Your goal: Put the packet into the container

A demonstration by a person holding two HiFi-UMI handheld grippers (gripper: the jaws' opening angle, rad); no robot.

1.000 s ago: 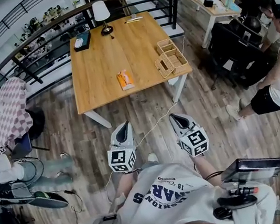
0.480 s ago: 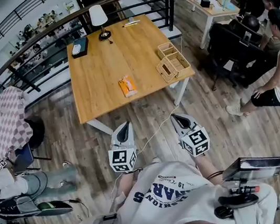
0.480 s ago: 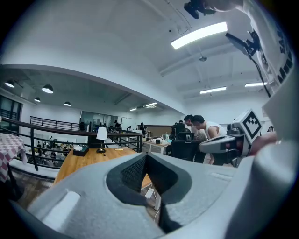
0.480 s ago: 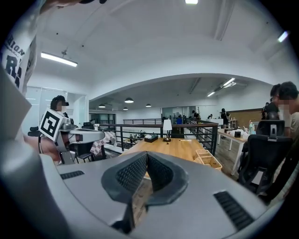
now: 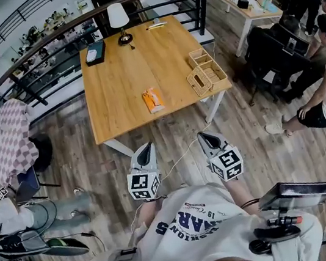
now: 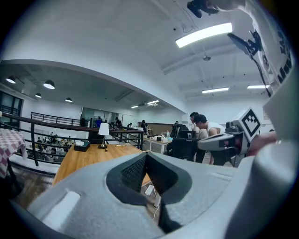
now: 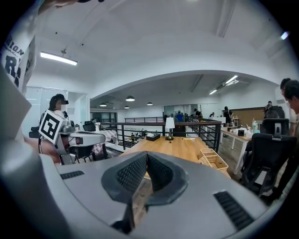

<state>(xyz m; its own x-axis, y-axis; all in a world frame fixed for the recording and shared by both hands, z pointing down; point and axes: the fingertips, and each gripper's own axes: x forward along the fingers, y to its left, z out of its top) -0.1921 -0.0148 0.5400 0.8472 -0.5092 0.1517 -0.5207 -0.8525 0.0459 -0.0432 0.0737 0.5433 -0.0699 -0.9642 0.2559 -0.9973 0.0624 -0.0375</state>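
While the person stands on the wood-plank floor short of the table, the left gripper and the right gripper are held side by side, a little apart, in front of the torso. Both point toward the pale wooden surface. Each pair of jaws is clenched tip to tip, with nothing between the pads. The flat orange packet lies near the surface's front edge, well apart from both grippers. To its right, near the front right corner, sits the woven wicker container with several open compartments. At the far edge stand a white-shaded table lamp and a dark box.
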